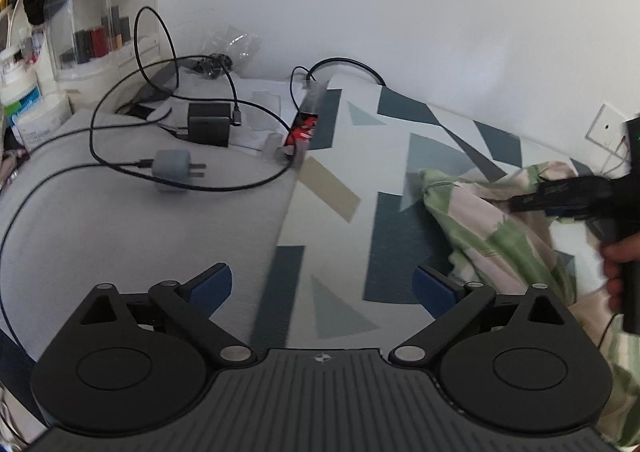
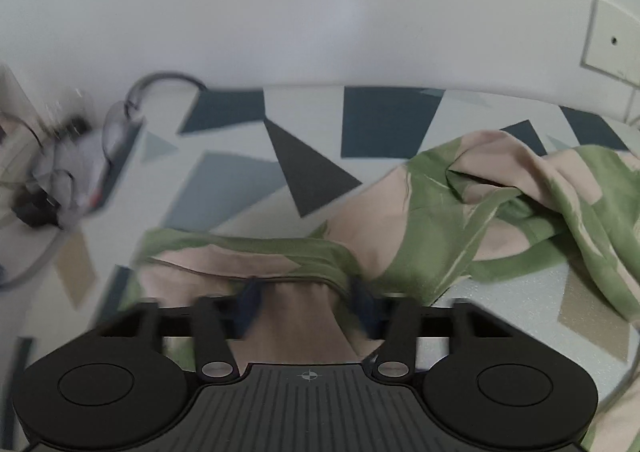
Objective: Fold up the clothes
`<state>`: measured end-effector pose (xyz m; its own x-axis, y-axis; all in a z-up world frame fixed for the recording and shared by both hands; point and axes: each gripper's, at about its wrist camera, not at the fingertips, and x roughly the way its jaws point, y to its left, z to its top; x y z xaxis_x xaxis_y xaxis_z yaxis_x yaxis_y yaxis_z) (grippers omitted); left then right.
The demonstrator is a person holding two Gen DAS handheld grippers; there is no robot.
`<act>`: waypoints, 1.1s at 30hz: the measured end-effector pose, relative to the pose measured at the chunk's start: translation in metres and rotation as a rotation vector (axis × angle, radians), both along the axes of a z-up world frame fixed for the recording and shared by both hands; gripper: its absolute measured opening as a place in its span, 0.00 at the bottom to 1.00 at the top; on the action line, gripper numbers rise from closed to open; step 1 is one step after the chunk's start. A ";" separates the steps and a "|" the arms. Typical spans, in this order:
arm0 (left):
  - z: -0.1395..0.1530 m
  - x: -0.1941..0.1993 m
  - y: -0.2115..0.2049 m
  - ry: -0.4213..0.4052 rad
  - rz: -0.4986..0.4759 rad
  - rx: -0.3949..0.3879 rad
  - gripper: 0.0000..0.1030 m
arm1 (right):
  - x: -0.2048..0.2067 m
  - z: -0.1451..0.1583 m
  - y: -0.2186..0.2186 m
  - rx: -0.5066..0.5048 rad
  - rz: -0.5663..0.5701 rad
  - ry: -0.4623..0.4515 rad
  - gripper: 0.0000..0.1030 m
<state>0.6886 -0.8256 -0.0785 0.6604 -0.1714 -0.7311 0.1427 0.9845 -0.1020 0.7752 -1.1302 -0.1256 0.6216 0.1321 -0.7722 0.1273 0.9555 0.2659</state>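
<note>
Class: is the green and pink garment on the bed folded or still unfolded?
Unfolded: the garment lies crumpled in loose ridges on the patterned bedsheet.

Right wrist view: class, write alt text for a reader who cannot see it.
The right gripper has its jaws around a bunched fold of a green and pink garment, which lies crumpled on a bedsheet printed with blue and grey shapes. A white wall rises behind; the far left is motion-blurred.

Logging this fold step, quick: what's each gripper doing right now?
Left gripper: open, nothing between its pads, over the patterned bedsheet.
Right gripper: jaws around the green and pink garment; grip unclear through blur.
</note>
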 end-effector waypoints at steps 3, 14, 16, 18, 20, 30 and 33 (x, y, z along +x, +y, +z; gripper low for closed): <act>0.001 0.003 -0.001 -0.009 -0.009 0.024 0.97 | -0.023 0.023 -0.016 0.108 -0.007 -0.071 0.05; -0.001 0.012 -0.048 -0.003 -0.124 0.007 0.98 | -0.158 0.113 -0.136 0.224 -0.353 -0.308 0.05; -0.006 0.012 -0.065 0.004 -0.171 0.006 0.98 | -0.180 0.116 -0.161 0.219 -0.455 -0.331 0.05; -0.011 0.012 -0.084 0.016 -0.222 0.010 0.98 | -0.192 0.111 -0.178 0.186 -0.516 -0.299 0.06; -0.016 0.013 -0.106 0.028 -0.285 0.023 0.98 | -0.193 0.092 -0.189 0.165 -0.546 -0.205 0.18; -0.045 0.008 -0.178 0.043 -0.538 0.153 0.97 | -0.182 0.024 -0.170 0.108 -0.647 0.008 0.73; -0.051 0.016 -0.180 0.047 -0.566 0.129 0.57 | -0.164 0.025 -0.157 0.020 -0.592 -0.009 0.76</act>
